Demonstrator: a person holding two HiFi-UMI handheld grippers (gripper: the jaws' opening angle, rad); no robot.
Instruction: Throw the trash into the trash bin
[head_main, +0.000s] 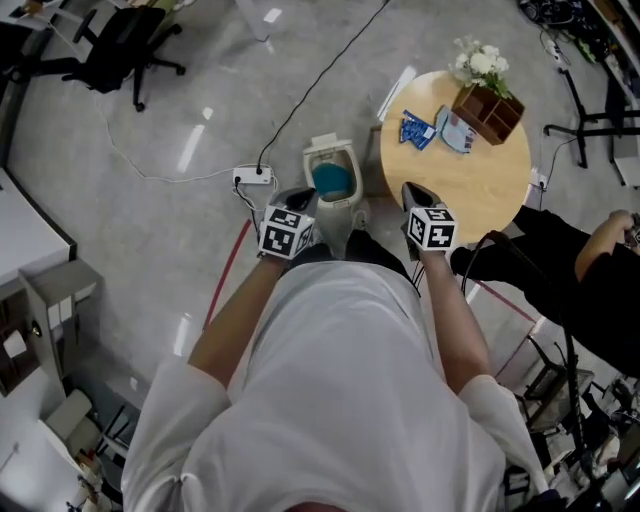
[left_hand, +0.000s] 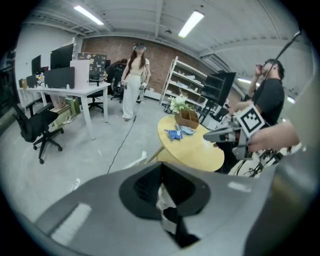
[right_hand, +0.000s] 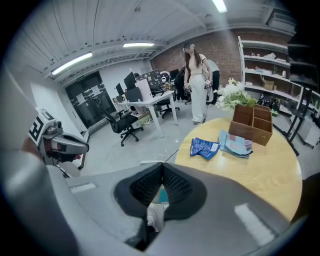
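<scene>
Pale wood, round and low, the table (head_main: 455, 185) carries everything that matters here. The blue wrappers (head_main: 417, 129) lie crumpled on its top near the left rim, untouched, with a flat pale-blue pack (head_main: 458, 134) just beside them. Farther in on the table stands a wooden box (head_main: 488, 110), with white flowers (head_main: 480, 62) at its far side.

The trash bin (head_main: 352, 165) stands on the floor just off the table's left edge. It is white, its lid is up, and a blue liner shows inside.

The right gripper (head_main: 415, 190) hangs over the table's near edge, short of the wrappers and apart from them. Its jaws are pressed together with nothing between them — in its own view the dark pads meet in one line and point toward the tabletop.

The left gripper (head_main: 297, 195) is off the table altogether, on the far side of the bin from it, so the bin stands between this gripper and the table. Its jaws are also clenched and empty.

A white power strip (head_main: 253, 177) lies on the grey floor farther left of the table, beyond the bin. A person in black (head_main: 590, 275) sits close to the table's right side.
</scene>
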